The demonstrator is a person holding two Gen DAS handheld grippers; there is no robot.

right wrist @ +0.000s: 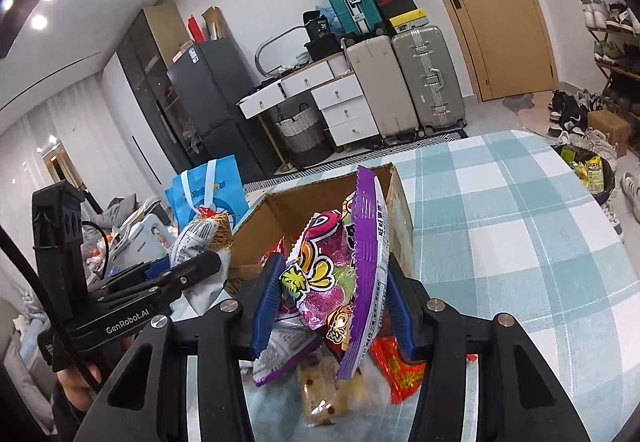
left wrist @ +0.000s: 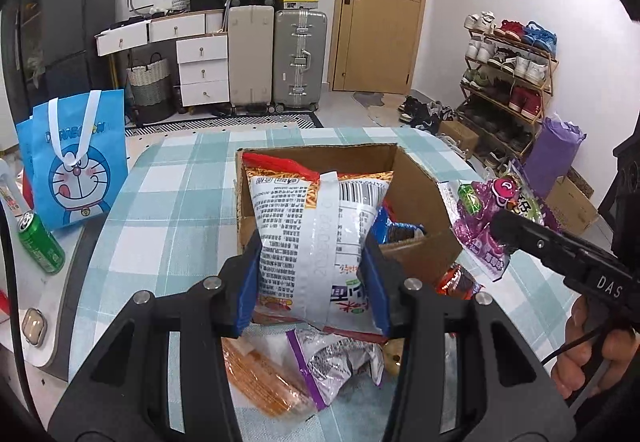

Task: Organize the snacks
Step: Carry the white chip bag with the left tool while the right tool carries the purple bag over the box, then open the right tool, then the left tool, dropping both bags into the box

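Note:
My left gripper (left wrist: 314,274) is shut on a white and orange noodle snack bag (left wrist: 316,238), held up in front of an open cardboard box (left wrist: 416,185) on the checked tablecloth. Inside the box lies a blue packet (left wrist: 394,228). My right gripper (right wrist: 328,302) is shut on a purple candy bag (right wrist: 340,274), lifted just before the same box (right wrist: 304,201). In the left wrist view the purple bag (left wrist: 486,217) hangs at the right in the other gripper. Loose snack packets (left wrist: 312,366) lie on the cloth beneath both grippers, among them a red one (right wrist: 400,370).
A blue cartoon tote bag (left wrist: 76,165) and a green can (left wrist: 40,244) stand at the table's left. Suitcases (left wrist: 300,61), white drawers and a shoe rack (left wrist: 508,73) line the room beyond. A bin with wrappers (right wrist: 588,169) sits off the table's right edge.

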